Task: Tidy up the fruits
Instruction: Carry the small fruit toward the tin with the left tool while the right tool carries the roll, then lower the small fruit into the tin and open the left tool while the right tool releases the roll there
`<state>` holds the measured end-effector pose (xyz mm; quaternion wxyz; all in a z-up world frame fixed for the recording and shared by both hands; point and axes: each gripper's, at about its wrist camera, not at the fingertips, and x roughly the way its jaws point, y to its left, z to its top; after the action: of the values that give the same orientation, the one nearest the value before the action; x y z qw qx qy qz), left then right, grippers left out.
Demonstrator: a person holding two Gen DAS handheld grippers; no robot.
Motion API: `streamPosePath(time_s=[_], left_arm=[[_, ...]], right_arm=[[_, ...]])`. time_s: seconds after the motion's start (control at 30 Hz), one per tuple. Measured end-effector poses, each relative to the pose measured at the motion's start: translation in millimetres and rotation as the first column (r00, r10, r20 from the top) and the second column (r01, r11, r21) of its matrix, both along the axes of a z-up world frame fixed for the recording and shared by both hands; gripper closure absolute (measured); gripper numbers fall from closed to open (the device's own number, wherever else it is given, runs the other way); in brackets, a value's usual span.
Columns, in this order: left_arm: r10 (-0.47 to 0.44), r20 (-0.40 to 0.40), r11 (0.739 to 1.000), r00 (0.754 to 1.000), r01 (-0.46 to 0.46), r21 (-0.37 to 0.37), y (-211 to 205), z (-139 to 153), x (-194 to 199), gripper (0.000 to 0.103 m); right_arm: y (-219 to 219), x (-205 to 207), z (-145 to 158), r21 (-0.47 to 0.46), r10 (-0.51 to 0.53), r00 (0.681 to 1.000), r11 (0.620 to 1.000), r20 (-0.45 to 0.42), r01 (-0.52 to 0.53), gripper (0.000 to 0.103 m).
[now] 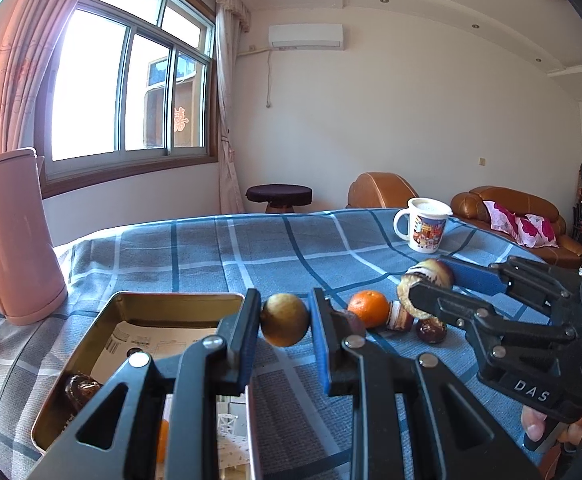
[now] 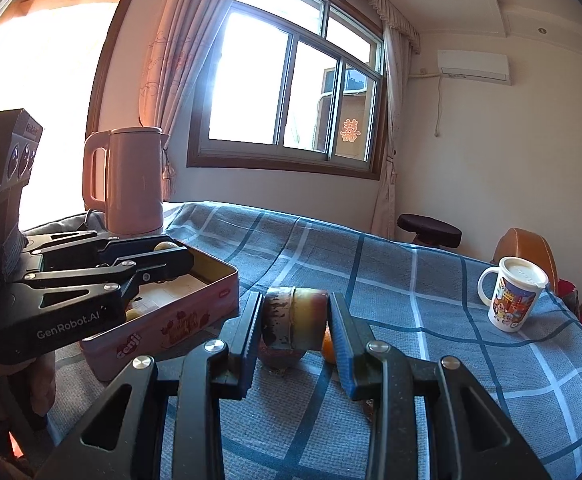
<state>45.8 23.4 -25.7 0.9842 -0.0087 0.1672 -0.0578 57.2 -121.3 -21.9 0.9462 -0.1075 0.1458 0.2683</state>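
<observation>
My left gripper [image 1: 285, 308] is shut on a round yellow-brown fruit [image 1: 285, 326], held in the air by the open tin box [image 1: 179, 298]. In the right wrist view that gripper [image 2: 171, 252] hangs over the pink tin [image 2: 171, 320]. My right gripper [image 2: 295, 312] is shut on a cut fruit piece with dark peel [image 2: 295, 316], lifted above the cloth. From the left wrist view, the right gripper [image 1: 427, 278] holds it above an orange [image 1: 369, 308] and two dark fruit pieces [image 1: 401, 316] [image 1: 431, 330]. The tin holds a leaflet, a dark fruit [image 1: 81, 390] and an orange [image 1: 163, 436].
A blue checked cloth [image 1: 251, 248] covers the table. A pink kettle [image 1: 15, 240] stands at the left behind the tin. A white printed mug [image 1: 423, 224] with a lid sits at the far right edge. Brown sofas and a stool stand beyond the table.
</observation>
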Motion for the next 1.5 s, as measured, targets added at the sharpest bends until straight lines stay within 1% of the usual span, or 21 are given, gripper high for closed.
streamPosePath(time_s=[0.3,0.43,0.67,0.9,1.1,1.27,1.5], left_arm=[[0.056,-0.054,0.998,0.997,-0.058,-0.027,30,-5,8,0.077],[0.082,-0.073,0.996,0.994,-0.084,-0.028,43,-5,10,0.077],[0.142,-0.111,0.988,0.984,-0.148,-0.043,72,-8,15,0.077],[0.185,-0.159,0.979,0.97,-0.196,-0.055,95,-15,19,0.077],[0.19,-0.188,0.978,0.963,-0.204,-0.054,102,-18,23,0.077],[0.194,-0.201,0.977,0.96,-0.207,-0.046,105,-19,27,0.077],[0.198,-0.217,0.976,0.956,-0.212,-0.041,108,-21,32,0.077]], right_arm=[[30,13,7,-0.019,0.07,0.997,0.997,-0.02,-0.071,0.068],[45,16,11,-0.031,0.098,0.995,0.995,-0.025,-0.099,0.068],[69,22,10,-0.046,0.149,0.987,0.987,-0.052,-0.152,0.068],[89,32,5,-0.035,0.189,0.976,0.98,-0.103,-0.194,0.068],[112,38,-2,-0.041,0.215,0.967,0.974,-0.136,-0.222,0.068],[129,38,-7,-0.057,0.232,0.962,0.969,-0.144,-0.242,0.068],[135,43,-14,-0.053,0.225,0.96,0.97,-0.167,-0.237,0.068]])
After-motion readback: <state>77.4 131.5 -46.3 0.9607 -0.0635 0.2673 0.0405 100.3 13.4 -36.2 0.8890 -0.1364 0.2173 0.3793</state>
